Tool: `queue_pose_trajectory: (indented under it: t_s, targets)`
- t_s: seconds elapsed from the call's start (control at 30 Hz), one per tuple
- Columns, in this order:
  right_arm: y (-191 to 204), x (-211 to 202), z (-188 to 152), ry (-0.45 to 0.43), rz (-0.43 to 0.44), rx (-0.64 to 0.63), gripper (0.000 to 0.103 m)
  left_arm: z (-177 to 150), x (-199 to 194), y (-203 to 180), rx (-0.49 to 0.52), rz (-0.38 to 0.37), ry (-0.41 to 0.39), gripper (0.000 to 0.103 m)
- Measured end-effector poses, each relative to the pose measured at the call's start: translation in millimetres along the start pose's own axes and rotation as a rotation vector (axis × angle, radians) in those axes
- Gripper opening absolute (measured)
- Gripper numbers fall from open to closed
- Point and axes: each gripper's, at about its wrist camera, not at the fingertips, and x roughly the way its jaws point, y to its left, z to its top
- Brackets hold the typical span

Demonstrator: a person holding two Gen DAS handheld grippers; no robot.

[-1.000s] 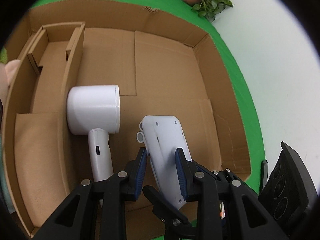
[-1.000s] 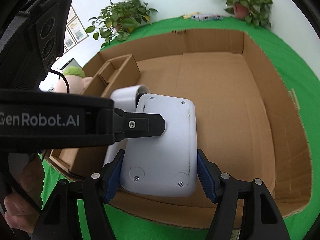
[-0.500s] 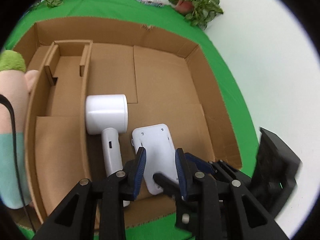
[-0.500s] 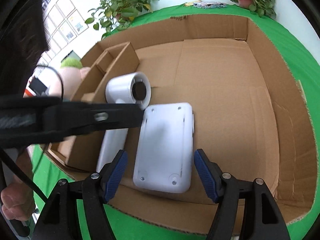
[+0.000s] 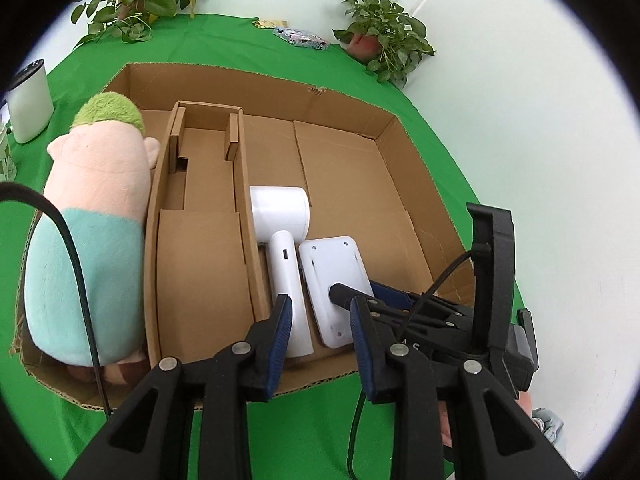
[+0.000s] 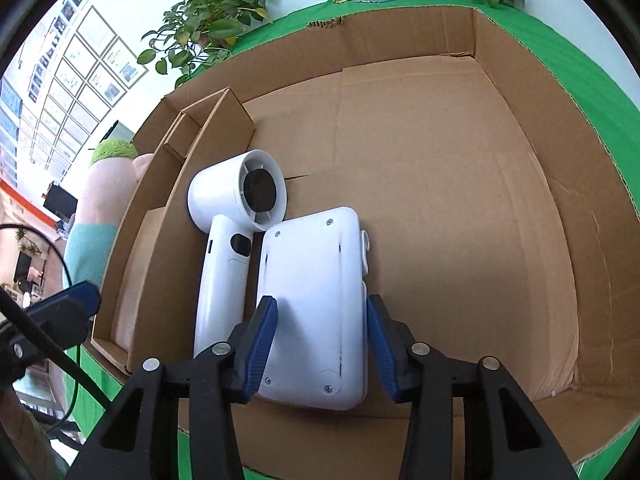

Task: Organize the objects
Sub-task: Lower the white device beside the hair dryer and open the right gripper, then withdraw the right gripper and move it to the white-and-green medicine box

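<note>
Fingers of right gripper (image 6: 320, 340) straddle the rigid, slick white device (image 6: 316, 304), released; left gripper (image 5: 320, 332) empty – grip its long edges

Both fisheye views are bright and evenly lit — soft, diffuse light from above, with only faint shadows. A pale shadow lies on the flat white plastic device (image 6: 316, 304). Glare washes the plain white wall (image 5: 520, 128) nearly featureless. Straight edges of the brown cardboard box (image 6: 560, 208) bow outward — black vignette rings each frame. Focus is sharp; far framed pictures (image 6: 80, 64) look soft.
</note>
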Motion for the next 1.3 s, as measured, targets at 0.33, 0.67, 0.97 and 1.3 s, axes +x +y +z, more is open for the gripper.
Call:
queue_pose_trajectory:
  t_s: [0.33, 0.67, 0.97, 1.3]
  targets:
    - [10, -3, 1, 0.052, -0.022, 0.017, 0.046, -8, -4, 4, -0.003, 0.003, -0.013, 0.028]
    - [17, -32, -10, 0.002, -0.062, -0.047, 0.067, -21, -15, -5, 0.047, 0.099, -0.079, 0.028]
    - [38, -147, -88, -0.519, -0.209, -0.246, 0.093, -74, -64, -45, 0.188, 0.407, -0.493, 0.090]
    - [31, -202, -186, -0.709, -0.120, -0.225, 0.100, -134, -73, -61, 0.200, 0.480, -0.617, 0.090]
